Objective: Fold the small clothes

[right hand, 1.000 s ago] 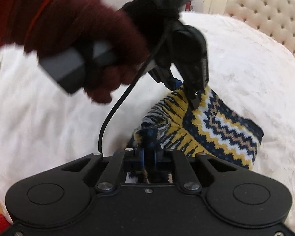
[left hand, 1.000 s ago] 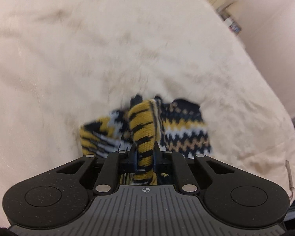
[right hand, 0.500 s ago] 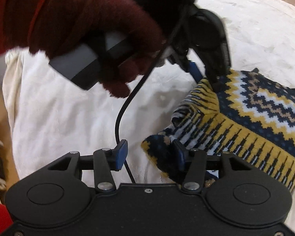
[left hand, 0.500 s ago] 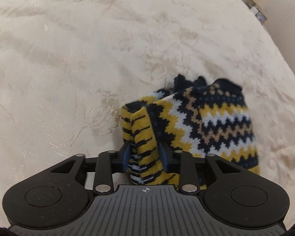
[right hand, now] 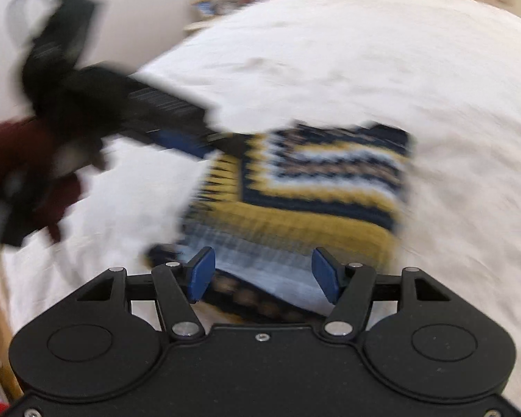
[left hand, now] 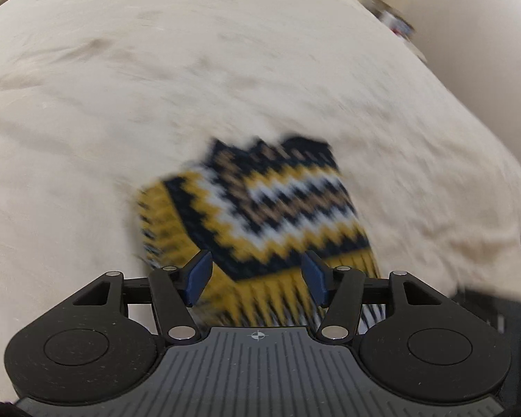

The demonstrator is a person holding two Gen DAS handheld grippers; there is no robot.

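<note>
Biggest thing under you is the cream bedspread (left hand: 156, 104), wrinkled, filling nearly all of both wrist views; it looks whiter in the right wrist view (right hand: 382, 69). Pale wall at the far right edge of the left view, blurred clutter (right hand: 225, 0) on a ledge past the bed in the right view, too smeared to name. Both frames are motion-blurred.

Next, the knit garment (left hand: 260, 208), folded into a compact block, navy, yellow and white zigzag with a striped yellow band. It lies flat on the bedspread, just ahead of both grippers. In the right view the same piece (right hand: 312, 187) sits center frame, its pale striped edge nearest you.

Your left gripper (left hand: 257, 278) has just been opening; its jaws stand apart, blue pads clear of the fabric, the garment's fringed near edge showing between and below them, not pinched. Your right gripper (right hand: 262, 276) has also just been opening; jaws are wide, the garment's near edge lies in the gap, pads not pressing.

In the right view your left gripper (right hand: 212, 142) reaches in from the left, held by a hand in a dark red glove (right hand: 27, 173), tip over the garment's far-left corner. Contact there is too blurred to tell.
</note>
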